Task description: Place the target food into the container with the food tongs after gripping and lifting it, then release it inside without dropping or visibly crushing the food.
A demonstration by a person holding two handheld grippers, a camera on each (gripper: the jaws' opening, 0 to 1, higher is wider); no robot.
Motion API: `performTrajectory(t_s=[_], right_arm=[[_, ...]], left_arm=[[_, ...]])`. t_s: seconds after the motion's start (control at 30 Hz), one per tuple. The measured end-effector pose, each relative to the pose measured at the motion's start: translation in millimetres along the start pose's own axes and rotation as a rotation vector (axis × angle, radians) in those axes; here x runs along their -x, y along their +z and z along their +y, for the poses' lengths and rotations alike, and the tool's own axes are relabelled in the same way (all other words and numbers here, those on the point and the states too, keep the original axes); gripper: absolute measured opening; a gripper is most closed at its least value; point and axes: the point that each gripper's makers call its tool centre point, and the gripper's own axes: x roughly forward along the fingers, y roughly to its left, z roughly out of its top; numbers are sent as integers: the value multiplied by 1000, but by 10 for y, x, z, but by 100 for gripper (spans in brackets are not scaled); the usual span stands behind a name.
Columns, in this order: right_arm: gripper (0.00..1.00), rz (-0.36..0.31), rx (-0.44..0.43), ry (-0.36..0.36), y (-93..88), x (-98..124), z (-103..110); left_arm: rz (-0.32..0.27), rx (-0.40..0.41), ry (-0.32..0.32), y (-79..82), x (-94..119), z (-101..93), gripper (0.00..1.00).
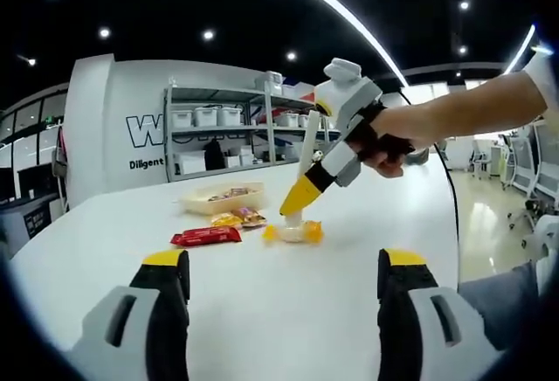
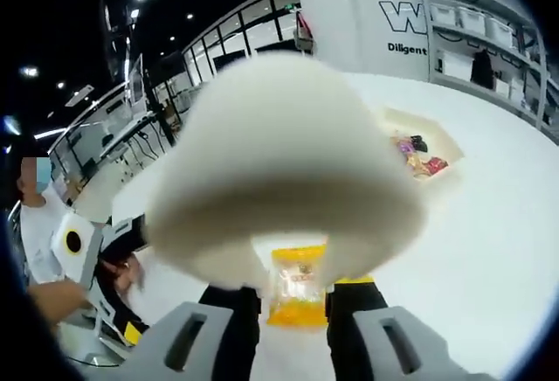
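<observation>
A yellow food packet (image 1: 294, 232) lies on the white table (image 1: 367, 224). My right gripper (image 1: 299, 199), held by a hand, comes in from the right and points down at the packet. It is shut on white food tongs (image 1: 307, 149), whose tips rest on the packet. In the right gripper view the tongs (image 2: 279, 154) loom blurred and large between the jaws of my right gripper (image 2: 293, 298), with the yellow packet (image 2: 297, 287) just below. A shallow beige container (image 1: 223, 196) holding several snacks stands behind. My left gripper (image 1: 284, 259) hovers open, with nothing in it.
A red packet (image 1: 205, 236) and an orange one (image 1: 238, 218) lie left of the yellow packet. The container (image 2: 441, 141) sits up and to the right in the right gripper view. Shelving (image 1: 227, 132) stands beyond the table's far edge. A person's hand (image 2: 122, 276) is at the left.
</observation>
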Motion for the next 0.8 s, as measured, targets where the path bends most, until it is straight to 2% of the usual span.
performTrajectory(t_s=[0.13, 0.2, 0.43, 0.5, 0.53, 0.57, 0.6, 0.67, 0.73, 0.8], right_arm=[[23, 20, 42, -14, -46, -38, 58], [23, 26, 108, -34, -42, -58, 22], [20, 82, 171, -57, -82, -114, 29], [17, 95, 141, -70, -89, -114, 19], [14, 121, 35, -77, -108, -92, 27], [11, 139, -11, -69, -121, -77, 42], [10, 127, 50, -70, -88, -93, 12], [9, 123, 55, -64, -70, -94, -25], [9, 102, 16, -53, -66, -84, -37], [8, 76, -111, -54, -40, -58, -80]], left_arm=[[-3, 1, -1, 5, 2, -1, 87], [-2, 0, -2, 2, 2, -2, 87], [-6, 0, -3, 7, 2, 1, 87], [-4, 0, -5, 3, 3, -5, 86], [-4, -2, -4, 4, 5, -5, 86], [-3, -4, -4, 3, 5, -5, 86], [-2, -5, -4, 1, 4, -5, 86], [0, -6, -1, -2, 4, -1, 86], [-4, -5, -1, 4, 5, -1, 86], [-5, -5, 1, 5, 8, 5, 86]])
